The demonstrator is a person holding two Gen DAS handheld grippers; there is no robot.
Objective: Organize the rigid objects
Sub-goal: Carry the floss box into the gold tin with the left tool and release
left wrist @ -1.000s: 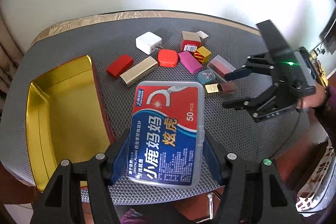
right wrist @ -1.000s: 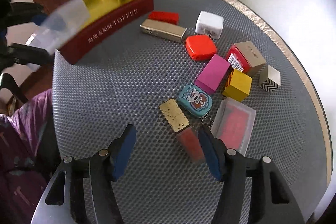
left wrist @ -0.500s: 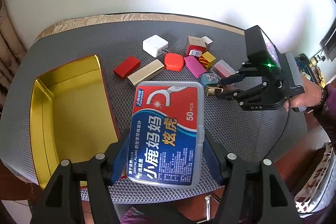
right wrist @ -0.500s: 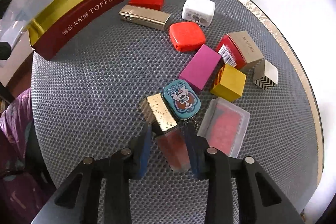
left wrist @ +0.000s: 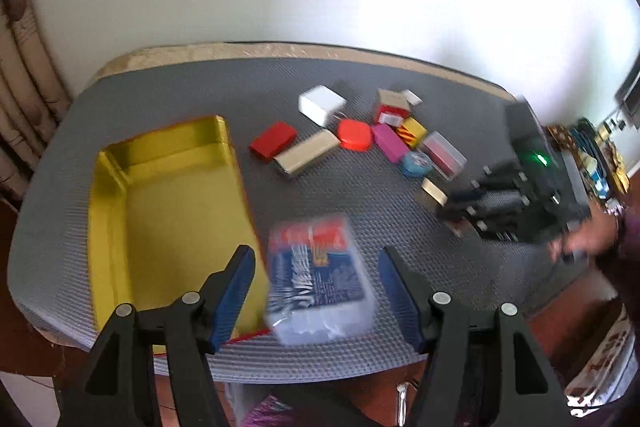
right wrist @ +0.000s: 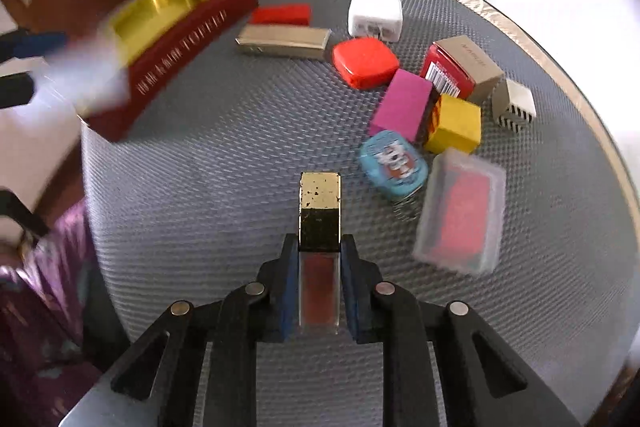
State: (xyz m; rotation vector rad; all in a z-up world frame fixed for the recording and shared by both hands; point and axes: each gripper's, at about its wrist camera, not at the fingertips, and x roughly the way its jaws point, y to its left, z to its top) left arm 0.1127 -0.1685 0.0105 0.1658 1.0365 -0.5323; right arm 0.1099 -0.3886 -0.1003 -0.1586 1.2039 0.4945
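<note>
My left gripper [left wrist: 316, 267] is open. The blue-and-red dental floss box [left wrist: 318, 283] is blurred between its fingers, apart from both, over the right rim of the gold-lined red tin [left wrist: 160, 211]. In the right wrist view that tin [right wrist: 176, 39] sits at the upper left, and a pale blur [right wrist: 88, 75] at its near end may be the box. My right gripper [right wrist: 319, 267] is shut on a gold-capped lipstick tube [right wrist: 320, 223]. It also shows in the left wrist view [left wrist: 460, 205] at the right, holding the tube [left wrist: 434, 191].
On the grey mat [right wrist: 224, 163] lie a red case [right wrist: 282, 14], gold bar [right wrist: 284, 42], white charger [right wrist: 374, 15], orange-red case [right wrist: 366, 62], magenta box [right wrist: 402, 105], red-tan box [right wrist: 460, 71], yellow box [right wrist: 456, 125], striped cube [right wrist: 514, 105], blue tin [right wrist: 394, 163] and clear case [right wrist: 460, 213].
My left gripper has opened and let go of the floss box, which now drops blurred toward the tin's edge. My right gripper has shut on the lipstick tube and drawn it away from the blue tin.
</note>
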